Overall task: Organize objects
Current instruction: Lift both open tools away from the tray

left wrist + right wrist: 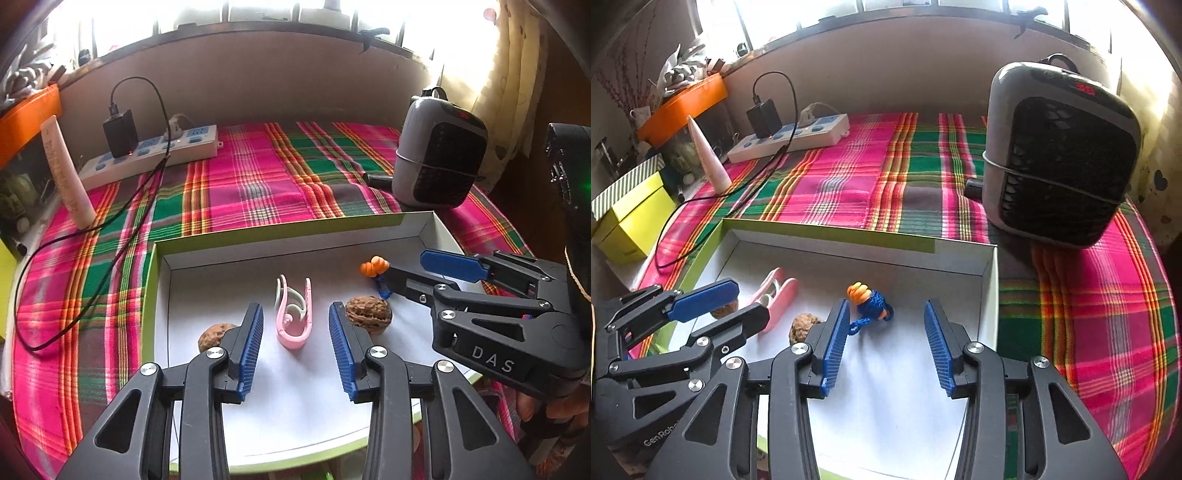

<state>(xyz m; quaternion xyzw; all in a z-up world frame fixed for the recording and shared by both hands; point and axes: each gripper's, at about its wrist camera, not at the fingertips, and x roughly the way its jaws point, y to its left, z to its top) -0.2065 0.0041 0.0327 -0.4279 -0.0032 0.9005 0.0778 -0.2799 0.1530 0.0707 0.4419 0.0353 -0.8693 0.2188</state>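
A shallow white box with green sides [288, 227] [827, 230] lies on the plaid cloth. In it are a pink clip [293, 314] [779, 295], two walnuts [368, 314] [214, 335] [803, 326] and a blue and orange knotted charm [376, 269] [870, 304]. My left gripper [295, 339] [720, 306] is open and empty, its fingers on either side of the pink clip. My right gripper [886, 339] [406, 271] is open and empty, just in front of the charm.
A grey heater [439, 155] [1060, 155] stands at the back right. A white power strip [147, 155] [790, 138] with a black charger and cable lies at the back left beside a white tube [66, 173] [709, 158]. A yellow box [631, 218] sits far left.
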